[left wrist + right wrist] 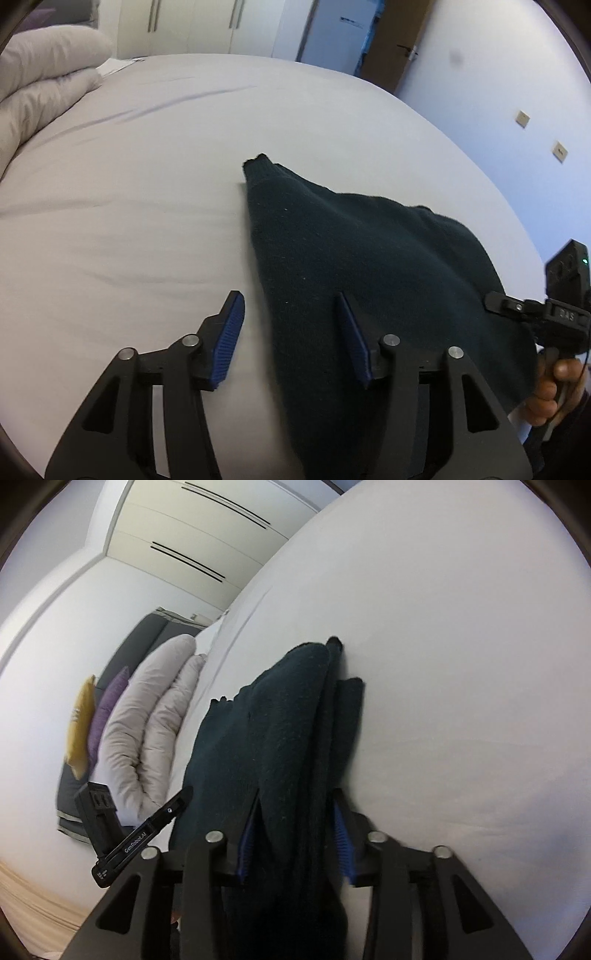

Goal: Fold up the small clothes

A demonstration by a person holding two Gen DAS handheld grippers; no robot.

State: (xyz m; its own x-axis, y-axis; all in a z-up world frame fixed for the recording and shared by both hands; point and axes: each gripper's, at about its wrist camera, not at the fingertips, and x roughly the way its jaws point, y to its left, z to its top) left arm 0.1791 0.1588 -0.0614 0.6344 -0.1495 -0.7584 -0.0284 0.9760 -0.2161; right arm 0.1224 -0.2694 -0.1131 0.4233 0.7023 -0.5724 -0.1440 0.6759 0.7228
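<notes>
Dark green knit garment [369, 266], folded in layers, lies on the white bed [147, 184].

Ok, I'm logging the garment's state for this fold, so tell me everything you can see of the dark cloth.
The dark cloth is a blackish-green, fuzzy knit flecked with lint. It lies on the white bed sheet, bunched into ridged folds, one pointed corner reaching away. The right gripper is closed on a thick gathered layer of it. The left gripper is open, one finger over the cloth and one over the sheet, not gripping it.
</notes>
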